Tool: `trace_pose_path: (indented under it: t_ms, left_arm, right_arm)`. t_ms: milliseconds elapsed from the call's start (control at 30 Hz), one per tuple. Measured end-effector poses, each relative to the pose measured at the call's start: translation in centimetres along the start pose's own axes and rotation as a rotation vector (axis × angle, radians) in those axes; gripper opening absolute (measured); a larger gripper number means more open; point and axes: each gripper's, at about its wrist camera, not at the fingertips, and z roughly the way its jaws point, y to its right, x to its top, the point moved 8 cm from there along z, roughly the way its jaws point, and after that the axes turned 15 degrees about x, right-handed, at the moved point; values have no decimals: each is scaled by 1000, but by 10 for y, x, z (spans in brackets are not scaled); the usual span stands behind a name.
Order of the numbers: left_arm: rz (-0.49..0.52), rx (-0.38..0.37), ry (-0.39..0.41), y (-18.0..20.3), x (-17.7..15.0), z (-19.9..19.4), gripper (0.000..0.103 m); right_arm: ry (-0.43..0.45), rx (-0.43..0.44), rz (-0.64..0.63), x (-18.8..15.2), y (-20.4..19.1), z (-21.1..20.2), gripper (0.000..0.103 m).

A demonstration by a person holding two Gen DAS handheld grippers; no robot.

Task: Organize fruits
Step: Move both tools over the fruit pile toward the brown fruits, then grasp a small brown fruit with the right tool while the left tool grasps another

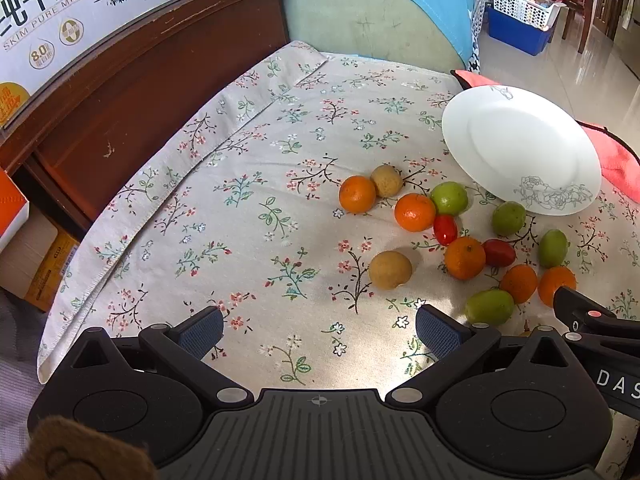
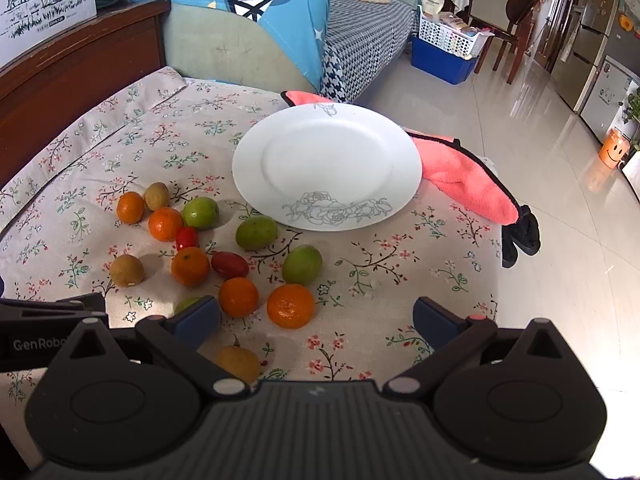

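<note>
A floral tablecloth point(image 2: 168, 128) fills the middle of both views, spread over a table beside a dark wooden cabinet point(image 1: 132, 80) at the upper left of the left wrist view. On that cabinet sits a white milk carton box point(image 1: 60, 12). A white plate point(image 2: 326, 166) with a grey flower print lies at the centre of the right wrist view, bare, its far edge resting over a pink cloth point(image 2: 464, 178) that trails to the right. The left gripper point(image 1: 320, 326) fills the lower part of its own view, jaws spread wide and holding nothing, hovering over bare cloth. The right gripper point(image 2: 316, 320) stands equally wide open and empty at the bottom of its view, with one mandarin point(image 2: 291, 305) between its fingers and a yellow-brown fruit point(image 2: 239, 362) just below the left finger. The fruits lie loose on the cloth below and left of the plate: more mandarins point(image 2: 165, 223), green jujubes point(image 2: 256, 233), brown longans point(image 2: 127, 270) and, smallest, two red cherry tomatoes point(image 2: 229, 265), several of them touching in a cluster, none on the plate
</note>
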Motion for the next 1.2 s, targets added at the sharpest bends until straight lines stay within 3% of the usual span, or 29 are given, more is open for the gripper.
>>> trace_pose_path:
  t_ms: [233, 400, 533, 633, 733, 833, 1000, 1200]
  left_arm:
    - [14, -1, 15, 2, 0, -2, 102]
    - [34, -36, 16, 7, -1, -3, 103]
    - [58, -62, 21, 3, 1, -5, 103]
    - [70, -82, 36, -5, 8, -9, 103]
    - [110, -48, 69, -13, 17, -6, 103]
    - [96, -37, 76, -24, 25, -2, 103]
    - [0, -92, 34, -29, 22, 7, 102]
    - [13, -131, 23, -11, 19, 10, 102]
  right_arm:
    - [46, 3, 2, -2, 1, -3, 102]
    - [18, 34, 27, -4, 8, 0, 102]
    - [9, 105, 22, -1, 13, -7, 102]
    - [4, 109, 35, 2, 26, -11, 102]
    - [-8, 164, 75, 4, 38, -10, 101]
    - [-21, 201, 67, 4, 43, -7, 97]
    - [-30, 239, 40, 0, 46, -3, 90]
    - [-47, 349, -15, -18, 26, -9, 79]
